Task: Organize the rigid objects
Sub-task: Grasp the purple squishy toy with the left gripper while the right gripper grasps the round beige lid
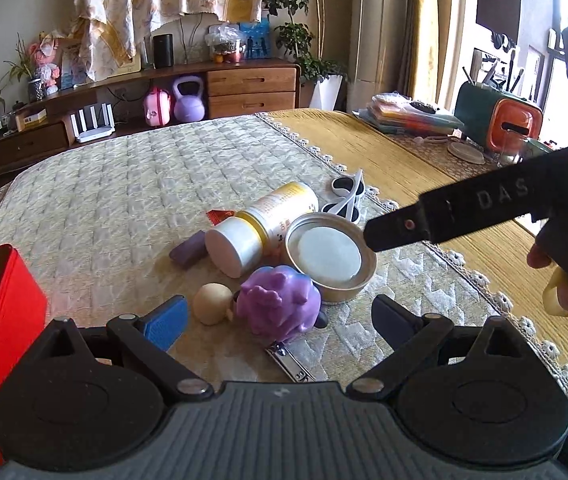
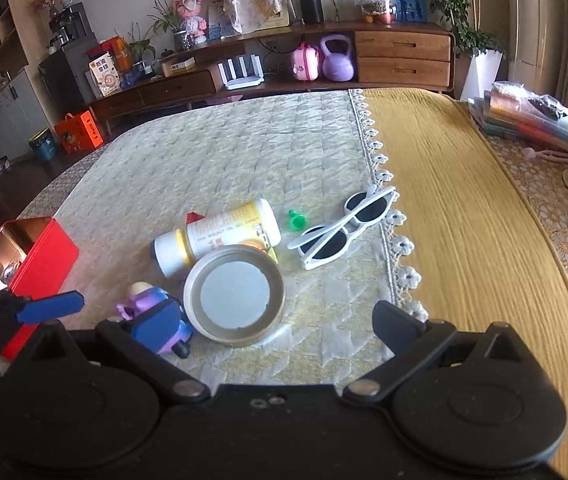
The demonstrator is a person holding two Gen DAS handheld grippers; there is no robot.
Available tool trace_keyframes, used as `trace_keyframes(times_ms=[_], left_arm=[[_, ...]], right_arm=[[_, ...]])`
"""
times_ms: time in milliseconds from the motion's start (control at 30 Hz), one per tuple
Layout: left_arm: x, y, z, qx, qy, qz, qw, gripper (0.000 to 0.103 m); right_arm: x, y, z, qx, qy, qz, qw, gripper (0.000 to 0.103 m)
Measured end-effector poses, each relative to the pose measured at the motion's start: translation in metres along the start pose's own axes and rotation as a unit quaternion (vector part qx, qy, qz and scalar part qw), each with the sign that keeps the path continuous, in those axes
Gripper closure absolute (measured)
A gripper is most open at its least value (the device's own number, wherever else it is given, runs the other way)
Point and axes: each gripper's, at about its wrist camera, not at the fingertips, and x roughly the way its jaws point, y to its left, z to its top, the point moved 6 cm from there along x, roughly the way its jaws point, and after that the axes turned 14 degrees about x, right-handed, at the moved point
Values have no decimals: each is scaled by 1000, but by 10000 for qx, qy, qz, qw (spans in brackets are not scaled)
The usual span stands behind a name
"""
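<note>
I am holding both claws over a quilted cloth [image 2: 212,152] where the rigid objects are lying in a loose cluster. My left gripper [image 1: 280,316] is hovering with its fingers spread apart and gripping nothing; a purple toy figure [image 1: 280,300] is sitting between and just ahead of them, with a beige ball [image 1: 212,303] touching its left side. My right gripper [image 2: 276,320] is likewise standing wide apart and empty, with a round tin lid [image 2: 234,295] lying open side up just ahead of its blue finger.

A white and yellow bottle [image 2: 220,236] is lying on its side, touching the far rim of the lid. A purple block [image 1: 188,249] is resting just left of the bottle's cap, and a small red piece [image 1: 220,215] is showing behind the bottle. White sunglasses [image 2: 343,228] are lying folded near the cloth's lace edge, with a small green piece [image 2: 296,220] between them and the bottle. Nail clippers [image 1: 289,362] are lying close below the toy figure. A red tin box [image 2: 40,256] is standing open at the left edge of the cloth, apart from the cluster.
</note>
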Motion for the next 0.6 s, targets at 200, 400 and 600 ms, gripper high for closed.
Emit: trace_keyframes(times_ms=[200,400,600], left_arm=[[20,0,-2,69,31,-16,10000,4],[29,-3,-3,200,-13,-52,9998,5],[32,-5,-5,320,-49,-54,9995,11]], right_arm=[[28,18,9,172,210,-57,9996,0],[53,29,10,246,448,-290,9983,1],[65,34,5,286,546,-438,9971,6]])
